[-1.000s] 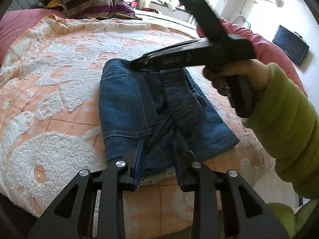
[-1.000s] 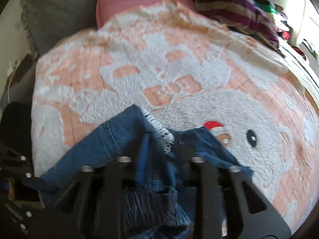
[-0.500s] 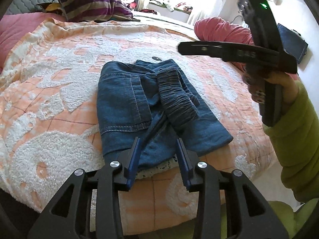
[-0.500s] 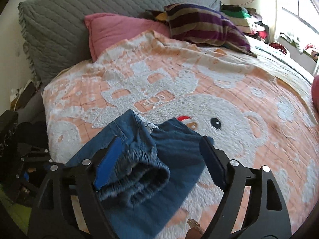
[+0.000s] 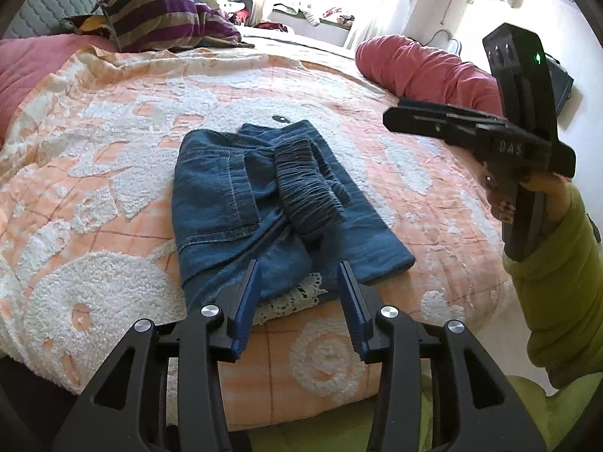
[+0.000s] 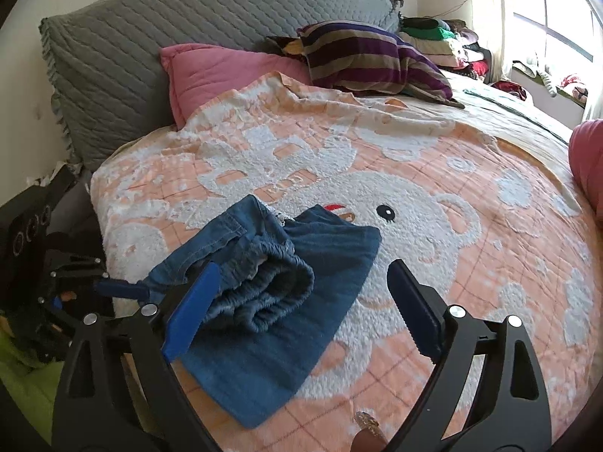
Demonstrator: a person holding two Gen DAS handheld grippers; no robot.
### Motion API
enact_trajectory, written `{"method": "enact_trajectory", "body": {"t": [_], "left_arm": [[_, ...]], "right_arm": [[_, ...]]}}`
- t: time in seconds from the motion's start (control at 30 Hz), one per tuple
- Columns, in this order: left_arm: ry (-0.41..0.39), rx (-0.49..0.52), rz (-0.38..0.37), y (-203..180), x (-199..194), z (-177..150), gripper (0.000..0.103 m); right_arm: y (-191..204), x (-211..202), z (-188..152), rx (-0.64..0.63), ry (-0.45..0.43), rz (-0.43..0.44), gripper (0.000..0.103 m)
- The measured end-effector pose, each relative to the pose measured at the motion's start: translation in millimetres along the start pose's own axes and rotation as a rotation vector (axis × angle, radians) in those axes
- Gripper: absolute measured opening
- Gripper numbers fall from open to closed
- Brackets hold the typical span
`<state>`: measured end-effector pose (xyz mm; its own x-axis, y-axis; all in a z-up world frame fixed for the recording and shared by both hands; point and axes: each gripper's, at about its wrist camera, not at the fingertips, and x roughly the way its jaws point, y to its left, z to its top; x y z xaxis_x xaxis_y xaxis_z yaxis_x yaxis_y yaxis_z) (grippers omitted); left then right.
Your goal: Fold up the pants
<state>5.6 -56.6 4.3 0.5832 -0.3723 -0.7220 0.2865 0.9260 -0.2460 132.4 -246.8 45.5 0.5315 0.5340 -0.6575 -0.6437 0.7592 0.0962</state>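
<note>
Looking along the left gripper (image 5: 299, 301), the denim pants (image 5: 271, 207) lie folded into a compact bundle on the bedspread (image 5: 113, 120) near the bed's front edge, elastic waistband (image 5: 307, 196) rolled on top and a white lace hem peeking out underneath. Its blue-padded fingers (image 5: 245, 301) have just been opening and stand apart just short of the bundle, gripping nothing, which suggests a release after the last fold. Off to the side, the right gripper (image 5: 478, 135) is held clear above the bedspread by a hand in a green sleeve (image 5: 557, 301).

From the right wrist view, its fingers (image 6: 192, 312) have also just spread wide and stand empty over the pants (image 6: 271, 301), apparently leaving the bundle to settle undisturbed.
</note>
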Motion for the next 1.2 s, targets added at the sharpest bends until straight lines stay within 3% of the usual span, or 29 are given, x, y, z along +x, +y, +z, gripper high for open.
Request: {"method": "enact_trajectory", "body": {"t": [0.1, 0.23, 0.3, 0.4, 0.5, 0.6, 0.87, 0.97, 1.2], "left_arm": [[-0.011, 0.005, 0.0, -3, -4, 1, 0.05], [-0.027, 0.006, 0.008, -5, -10, 4, 0.053], [-0.037, 0.003, 0.013, -5, -13, 5, 0.064], [-0.049, 0.001, 0.019, -4, -17, 7, 0.067], [-0.062, -0.005, 0.039, -2, -21, 9, 0.081], [-0.072, -0.025, 0.053, 4, -23, 10, 0.088], [-0.079, -0.107, 0.1, 32, -19, 17, 0.09], [-0.087, -0.164, 0.103, 50, -15, 25, 0.096], [-0.035, -0.243, 0.108, 82, 25, 46, 0.096]], "right_arm": [[1, -8, -6, -0.006, -0.006, -0.008, 0.086], [2, -18, -14, -0.011, -0.017, -0.019, 0.087], [2, -22, -18, -0.009, -0.023, -0.022, 0.088], [-1, -26, -22, -0.003, -0.025, -0.029, 0.089], [-4, -30, -28, -0.003, -0.023, -0.041, 0.089], [-7, -32, -35, 0.003, -0.016, -0.047, 0.09], [-19, -19, -47, 0.078, 0.015, -0.038, 0.091], [-28, -6, -46, 0.138, 0.027, -0.026, 0.091], [-45, 56, -39, 0.254, 0.137, 0.051, 0.09]]}}
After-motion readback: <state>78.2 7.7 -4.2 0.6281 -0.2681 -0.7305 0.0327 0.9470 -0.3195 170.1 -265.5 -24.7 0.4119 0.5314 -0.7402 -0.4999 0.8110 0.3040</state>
